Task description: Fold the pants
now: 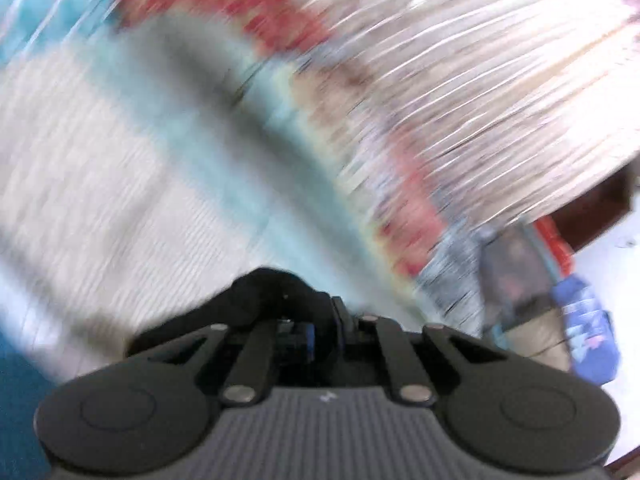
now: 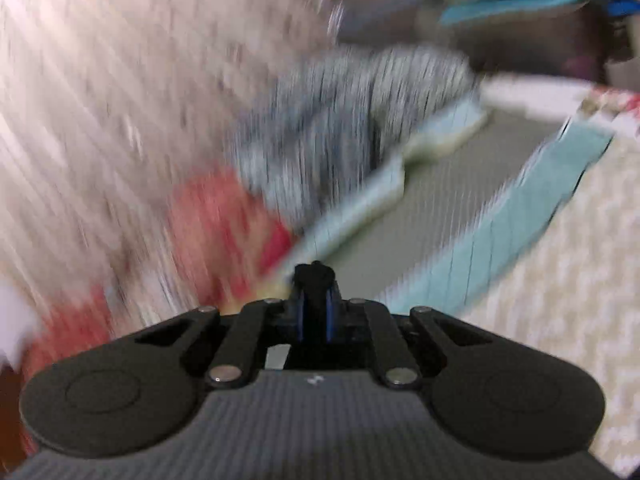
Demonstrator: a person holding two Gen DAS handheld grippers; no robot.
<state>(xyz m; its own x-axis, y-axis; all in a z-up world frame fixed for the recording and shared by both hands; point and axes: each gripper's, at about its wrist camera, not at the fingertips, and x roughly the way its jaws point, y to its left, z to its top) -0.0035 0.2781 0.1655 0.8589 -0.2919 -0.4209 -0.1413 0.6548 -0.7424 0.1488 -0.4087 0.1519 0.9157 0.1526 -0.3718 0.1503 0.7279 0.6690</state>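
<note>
Both views are badly smeared by motion. In the left wrist view, a bunch of black cloth, the pants [image 1: 264, 292], sits at the tips of my left gripper [image 1: 316, 312]. The jaws are shut on it, and the cloth trails off to the left. In the right wrist view, my right gripper [image 2: 316, 280] is shut, its blue-edged pads close together. A small black lump of the pants [image 2: 316, 269] pokes out at the tips. The rest of the pants is hidden below the gripper bodies.
Under both grippers lies a bed cover [image 1: 100, 152] in cream, light blue and red patches. A grey striped cloth heap [image 2: 340, 120] lies ahead of the right gripper. At the left view's right edge are a dark box [image 1: 516, 272], a blue packet [image 1: 588, 328] and white floor [image 1: 608, 240].
</note>
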